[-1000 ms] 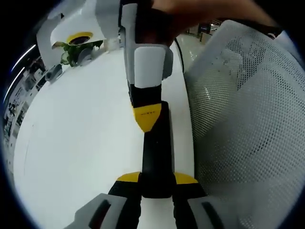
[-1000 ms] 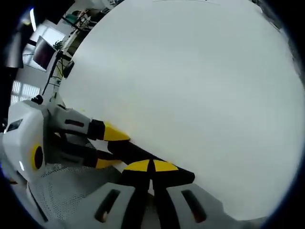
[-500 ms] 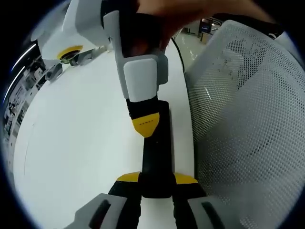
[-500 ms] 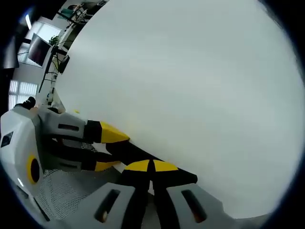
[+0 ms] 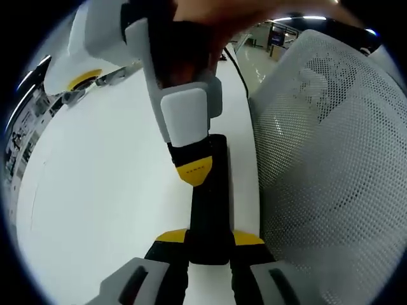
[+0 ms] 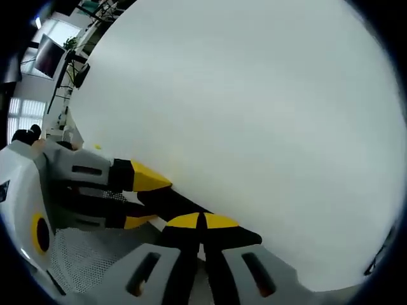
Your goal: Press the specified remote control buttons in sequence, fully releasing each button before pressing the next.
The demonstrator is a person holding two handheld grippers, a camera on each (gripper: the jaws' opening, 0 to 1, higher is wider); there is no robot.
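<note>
A long black remote control (image 5: 210, 210) lies lengthwise along the right edge of the white table (image 5: 95, 190). My left gripper (image 5: 210, 237) is shut on its near end, one yellow pad on each side. My right gripper (image 5: 194, 173) comes down from above with a hand on it. It is shut, and its yellow tip rests on the remote's top face about halfway along. In the right gripper view, my right gripper (image 6: 202, 221) shows its tips pressed together over the remote (image 6: 175, 203). There the left gripper (image 6: 143, 200) holds the remote from the left.
A white mesh surface (image 5: 331, 159) rises close along the table's right edge, right beside the remote, and appears again as mesh (image 6: 82, 254) under the left gripper. Shelves and clutter (image 5: 25, 133) stand beyond the far left of the table. The tabletop (image 6: 254, 114) stretches wide and bare.
The right gripper's yellow tip has slid a little along the remote toward the left gripper. The left gripper's hold on the remote is the same.
</note>
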